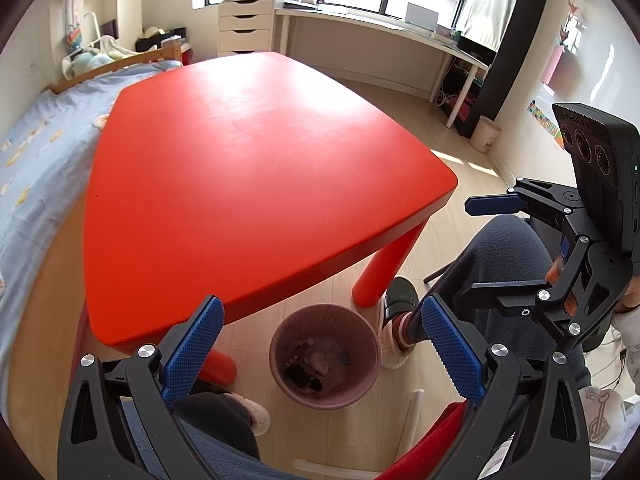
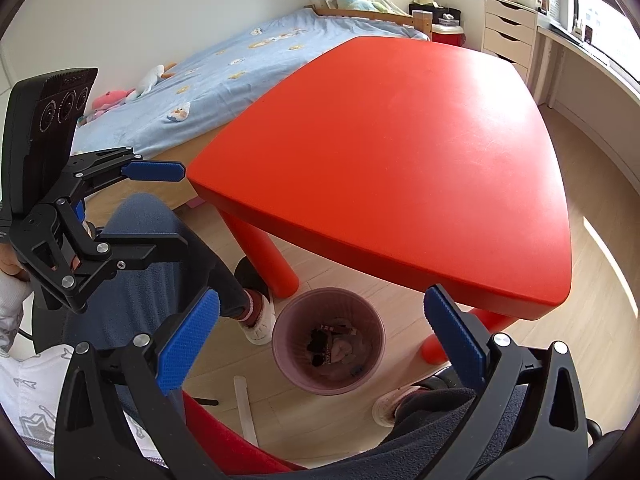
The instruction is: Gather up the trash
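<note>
A pink ribbed waste bin (image 1: 277, 354) (image 2: 280, 350) stands on the wood floor by the red table's near edge, between the person's feet. Crumpled wrappers and paper (image 1: 310, 364) (image 2: 334, 346) lie inside it. My left gripper (image 1: 322, 306) hangs open above the bin, nothing between its blue pads. My right gripper (image 2: 323, 295) is likewise open and empty over the bin. Each gripper shows in the other's view: the right one (image 1: 486, 248) above a knee, the left one (image 2: 168, 208) beside the table corner, both with jaws wide apart. The red table top (image 1: 256, 160) (image 2: 400, 160) is bare.
The person's dark-trousered legs (image 1: 492, 264) and white shoes (image 2: 260, 326) flank the bin. A red chair seat (image 2: 224, 436) sits below. A bed with blue cover (image 2: 224, 68) lies beside the table. A white desk (image 1: 384, 28) and a second pale bin (image 1: 485, 134) stand by the window.
</note>
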A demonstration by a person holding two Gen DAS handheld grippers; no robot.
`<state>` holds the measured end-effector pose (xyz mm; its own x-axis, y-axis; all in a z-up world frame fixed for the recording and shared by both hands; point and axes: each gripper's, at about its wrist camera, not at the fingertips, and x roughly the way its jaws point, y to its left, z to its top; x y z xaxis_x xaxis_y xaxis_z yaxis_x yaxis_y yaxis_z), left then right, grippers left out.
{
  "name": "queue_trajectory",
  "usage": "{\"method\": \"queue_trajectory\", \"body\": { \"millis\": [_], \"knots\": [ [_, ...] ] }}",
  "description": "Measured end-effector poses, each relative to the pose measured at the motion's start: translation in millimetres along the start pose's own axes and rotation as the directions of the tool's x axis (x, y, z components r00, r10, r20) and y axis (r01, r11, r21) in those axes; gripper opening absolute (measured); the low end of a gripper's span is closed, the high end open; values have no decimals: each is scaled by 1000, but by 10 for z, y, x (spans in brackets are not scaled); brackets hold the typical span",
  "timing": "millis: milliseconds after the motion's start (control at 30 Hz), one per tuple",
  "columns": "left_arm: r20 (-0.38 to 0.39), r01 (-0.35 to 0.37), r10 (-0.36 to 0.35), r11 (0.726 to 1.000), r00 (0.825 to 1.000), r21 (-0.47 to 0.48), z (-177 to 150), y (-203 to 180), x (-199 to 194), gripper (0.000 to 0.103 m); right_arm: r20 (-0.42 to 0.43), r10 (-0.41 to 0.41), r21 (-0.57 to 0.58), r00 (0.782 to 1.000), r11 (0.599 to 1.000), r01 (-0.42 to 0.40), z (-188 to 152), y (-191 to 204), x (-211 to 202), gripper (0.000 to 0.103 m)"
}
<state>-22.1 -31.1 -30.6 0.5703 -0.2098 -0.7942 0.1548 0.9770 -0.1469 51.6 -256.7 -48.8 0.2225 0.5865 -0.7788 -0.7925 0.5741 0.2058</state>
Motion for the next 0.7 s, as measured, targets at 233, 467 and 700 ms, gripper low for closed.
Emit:
{"method": "queue_trajectory", "body": {
  "millis": [233,467,700],
  "knots": [
    [24,-31,32,999,999,-28,172,155,-39,95,34,-64,34,997,997,63,271,-85,-70,100],
    [78,-83,86,996,993,-38,453,342,-81,95,103,-120,61,987,992,115,674,-237,-168,100],
    [117,-71,76,996,990,-47,688,456,-83,97,126,-132,70,983,990,124,951,-394,-150,100]
  ]
}}
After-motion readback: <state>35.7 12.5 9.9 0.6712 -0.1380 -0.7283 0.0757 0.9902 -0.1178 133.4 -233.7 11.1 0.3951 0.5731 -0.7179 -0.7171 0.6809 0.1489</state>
